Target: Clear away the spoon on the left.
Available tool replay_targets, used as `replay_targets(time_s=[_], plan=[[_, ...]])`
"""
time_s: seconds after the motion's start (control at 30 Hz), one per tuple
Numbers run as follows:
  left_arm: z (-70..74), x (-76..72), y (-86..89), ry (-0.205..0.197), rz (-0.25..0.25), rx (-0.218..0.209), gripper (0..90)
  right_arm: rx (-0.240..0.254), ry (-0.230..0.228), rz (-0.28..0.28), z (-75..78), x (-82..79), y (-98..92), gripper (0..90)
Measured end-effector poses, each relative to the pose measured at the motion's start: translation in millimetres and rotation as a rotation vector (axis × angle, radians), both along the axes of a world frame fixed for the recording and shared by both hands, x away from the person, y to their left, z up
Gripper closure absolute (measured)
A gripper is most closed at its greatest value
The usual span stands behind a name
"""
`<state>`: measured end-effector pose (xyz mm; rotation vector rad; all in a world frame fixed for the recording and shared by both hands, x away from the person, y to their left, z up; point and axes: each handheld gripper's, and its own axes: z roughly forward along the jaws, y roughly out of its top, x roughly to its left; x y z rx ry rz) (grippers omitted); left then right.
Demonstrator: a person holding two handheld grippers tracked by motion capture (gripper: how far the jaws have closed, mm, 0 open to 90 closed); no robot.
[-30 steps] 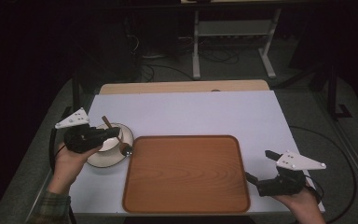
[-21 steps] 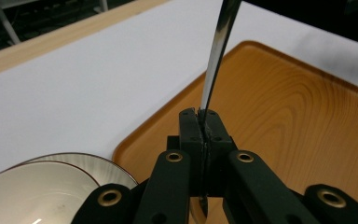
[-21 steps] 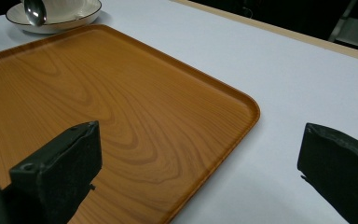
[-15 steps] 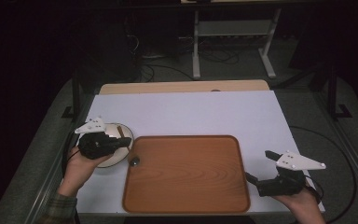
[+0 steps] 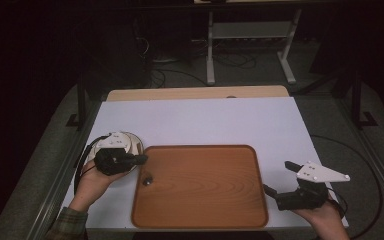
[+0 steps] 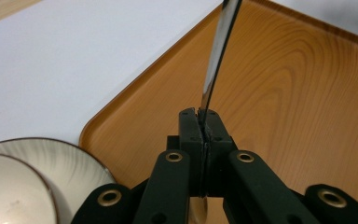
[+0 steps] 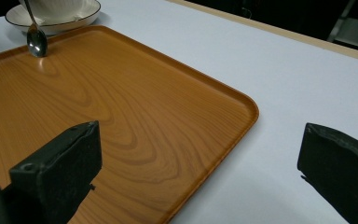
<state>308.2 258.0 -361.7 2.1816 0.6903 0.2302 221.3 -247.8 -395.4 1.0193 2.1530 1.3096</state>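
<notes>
Down came your left gripper [image 5: 141, 159] from above the saucer [image 5: 136, 142], carrying the spoon [image 5: 147, 180] to the tray's [image 5: 205, 210] near-left corner. Its jaws were clamped on the thin handle, bowl tip at the wood. Pinched that narrowly, it could have swivelled or slid out crooked. Your right gripper [image 5: 275, 179] waited wide open, holding nothing, off the tray's right edge.

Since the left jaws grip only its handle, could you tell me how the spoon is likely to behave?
The spoon looks like stiff polished metal, so it probably won't bend. Its thin, glossy handle may pivot or slip in the left gripper. The rounded bowl could rock once released on the tray.
</notes>
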Motion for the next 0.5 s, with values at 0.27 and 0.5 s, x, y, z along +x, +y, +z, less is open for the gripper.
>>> replay_targets(time_s=[0.27, 0.5], plan=[[0.5, 1.1, -11.2, -0.015, -0.008, 0.027, 88.8, -0.001, -0.001, 0.0, 0.2, 0.1, 0.1, 0.0], [-2.1, 6.0, -22.1, -0.013, -0.019, 0.026, 88.7, 0.0, 0.0, 0.001, 0.2, -0.1, 0.6, 0.0]])
